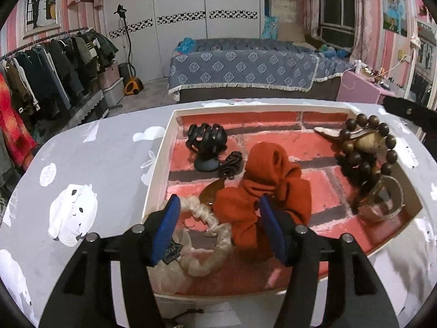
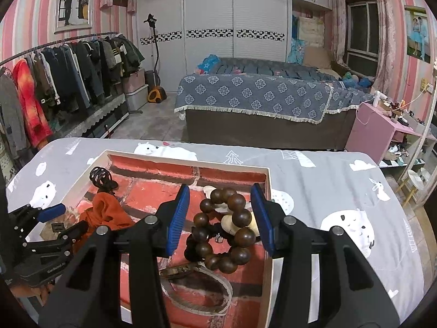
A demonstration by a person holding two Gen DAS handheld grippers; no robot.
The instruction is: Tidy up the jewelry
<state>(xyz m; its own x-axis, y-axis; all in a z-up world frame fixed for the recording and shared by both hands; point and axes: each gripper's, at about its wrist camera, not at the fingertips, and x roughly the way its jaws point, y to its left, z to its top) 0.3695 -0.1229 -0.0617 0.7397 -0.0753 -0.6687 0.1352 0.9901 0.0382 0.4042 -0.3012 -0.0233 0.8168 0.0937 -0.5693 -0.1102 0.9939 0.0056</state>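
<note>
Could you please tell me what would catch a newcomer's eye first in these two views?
Probably the brick-patterned tray on the grey bear-print tablecloth, with an orange scrunchie bunched at its middle. On the tray's right side, a bracelet of big dark wooden beads lies between the open blue pads of the right tool. A black claw clip sits at the far left.

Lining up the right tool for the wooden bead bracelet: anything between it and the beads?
Nothing visible. The right tool stands open with the wooden bead bracelet directly between its fingers, atop a pale shell-like piece inside the tray.
</note>
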